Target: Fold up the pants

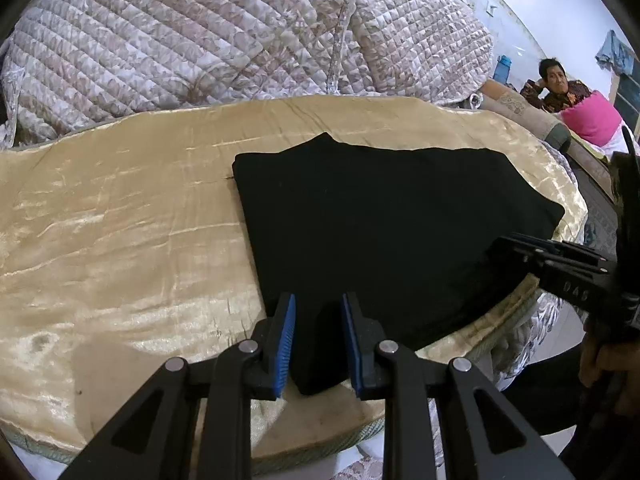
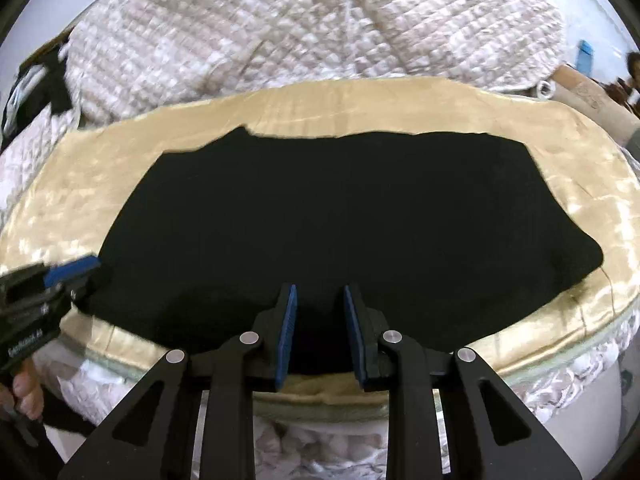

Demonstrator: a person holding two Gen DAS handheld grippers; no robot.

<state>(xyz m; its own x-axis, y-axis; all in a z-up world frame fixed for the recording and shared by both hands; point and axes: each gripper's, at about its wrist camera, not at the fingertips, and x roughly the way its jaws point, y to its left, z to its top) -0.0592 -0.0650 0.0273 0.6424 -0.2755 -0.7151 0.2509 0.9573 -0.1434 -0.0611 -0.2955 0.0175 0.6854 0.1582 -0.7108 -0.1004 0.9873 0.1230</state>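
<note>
Left wrist view: the black pants (image 1: 384,232) lay flat in a folded slab on the gold blanket (image 1: 120,240), toward its right end, with the quilt (image 1: 200,40) heaped behind it. The left gripper (image 1: 319,344) stood with its jaws apart, a near corner of the pants between the blue pads, not pinched. The right gripper (image 1: 516,242) reached in over the pants' right near edge, and whether it was parted was hard to tell from this side.

Right wrist view: the pants (image 2: 340,220) filled the middle of the blanket (image 2: 580,280). The right gripper (image 2: 320,328) was parted over the near hem.

A risk, I'd judge: closing on one layer only would peel the stack apart. Black-on-black hid the layer edges, and this frame was blurred.
</note>
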